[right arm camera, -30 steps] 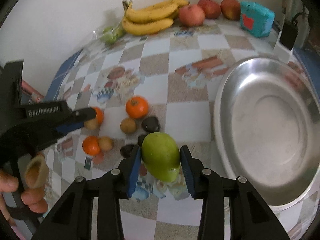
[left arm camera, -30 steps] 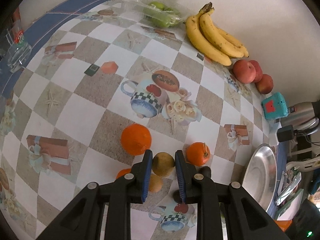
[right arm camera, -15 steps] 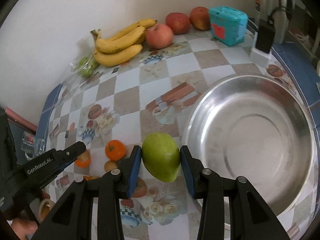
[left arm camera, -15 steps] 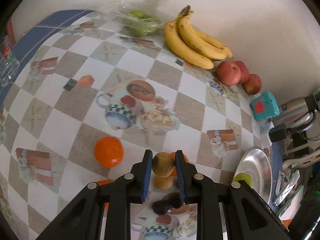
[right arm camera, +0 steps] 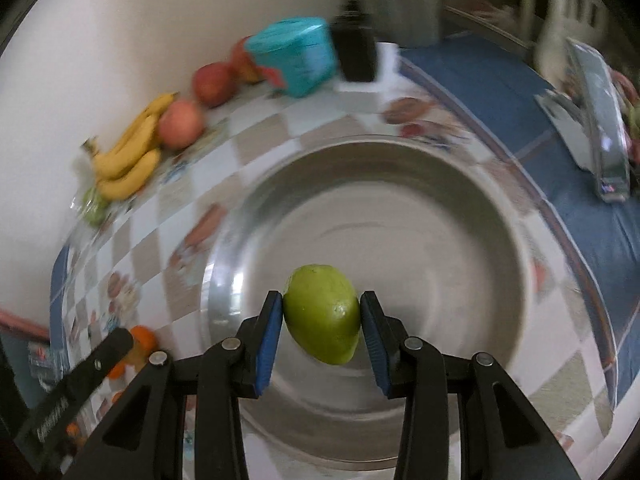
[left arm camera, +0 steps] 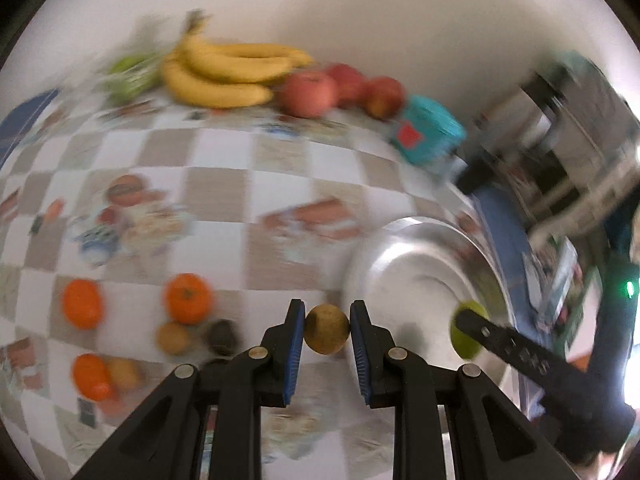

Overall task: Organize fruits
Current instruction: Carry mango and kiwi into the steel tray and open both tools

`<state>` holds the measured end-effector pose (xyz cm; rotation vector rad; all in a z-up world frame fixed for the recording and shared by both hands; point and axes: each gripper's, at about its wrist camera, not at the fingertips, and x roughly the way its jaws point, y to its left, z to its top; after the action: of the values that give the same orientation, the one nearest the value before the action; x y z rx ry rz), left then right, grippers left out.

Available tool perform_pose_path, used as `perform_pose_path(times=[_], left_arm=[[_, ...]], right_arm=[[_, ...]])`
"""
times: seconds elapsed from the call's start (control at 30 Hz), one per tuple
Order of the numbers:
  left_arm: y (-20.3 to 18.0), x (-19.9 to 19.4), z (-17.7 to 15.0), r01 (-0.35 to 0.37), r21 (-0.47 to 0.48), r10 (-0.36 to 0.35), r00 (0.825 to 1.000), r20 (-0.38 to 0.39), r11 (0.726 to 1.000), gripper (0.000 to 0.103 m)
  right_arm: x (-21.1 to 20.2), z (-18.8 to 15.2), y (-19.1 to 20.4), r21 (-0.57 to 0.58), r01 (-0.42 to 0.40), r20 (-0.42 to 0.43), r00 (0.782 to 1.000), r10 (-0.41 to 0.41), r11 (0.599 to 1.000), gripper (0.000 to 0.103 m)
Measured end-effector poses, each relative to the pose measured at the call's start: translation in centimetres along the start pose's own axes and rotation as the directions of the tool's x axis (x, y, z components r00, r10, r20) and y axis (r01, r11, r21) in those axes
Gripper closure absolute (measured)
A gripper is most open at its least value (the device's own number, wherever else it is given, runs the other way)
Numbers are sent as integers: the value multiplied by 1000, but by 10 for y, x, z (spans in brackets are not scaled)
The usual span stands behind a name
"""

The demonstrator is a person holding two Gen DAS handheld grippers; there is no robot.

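Your right hand-held gripper [right arm camera: 321, 326] grips a green mango [right arm camera: 322, 314] over the empty steel bowl [right arm camera: 500, 216]; your left hand-held gripper [left arm camera: 326, 330] clamps a kiwi [left arm camera: 326, 329]. Oranges [left arm camera: 188, 298] remain on the counter [left arm camera: 224, 184].

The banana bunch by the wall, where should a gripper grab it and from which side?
Judging by its pose, grip the banana bunch at its stem end, coming from above: the fruits fan flat and wide, while the stems converge into one narrow neck.
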<state>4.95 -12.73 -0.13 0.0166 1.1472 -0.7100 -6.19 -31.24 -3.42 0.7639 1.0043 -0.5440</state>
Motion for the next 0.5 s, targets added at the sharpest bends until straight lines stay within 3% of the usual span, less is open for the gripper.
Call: perform_pose_path(times=[0.23, 0.5], left_arm=[[-55, 27, -23, 45, 154, -36, 997, -65, 987, 78], [-62, 41, -32, -1, 200, 19, 996, -85, 980, 78]], right_arm=[[-6, 2, -32, 65, 38, 8, 999, -39, 997, 61], [11, -1, -34, 67, 36, -60, 998, -32, 997, 61]])
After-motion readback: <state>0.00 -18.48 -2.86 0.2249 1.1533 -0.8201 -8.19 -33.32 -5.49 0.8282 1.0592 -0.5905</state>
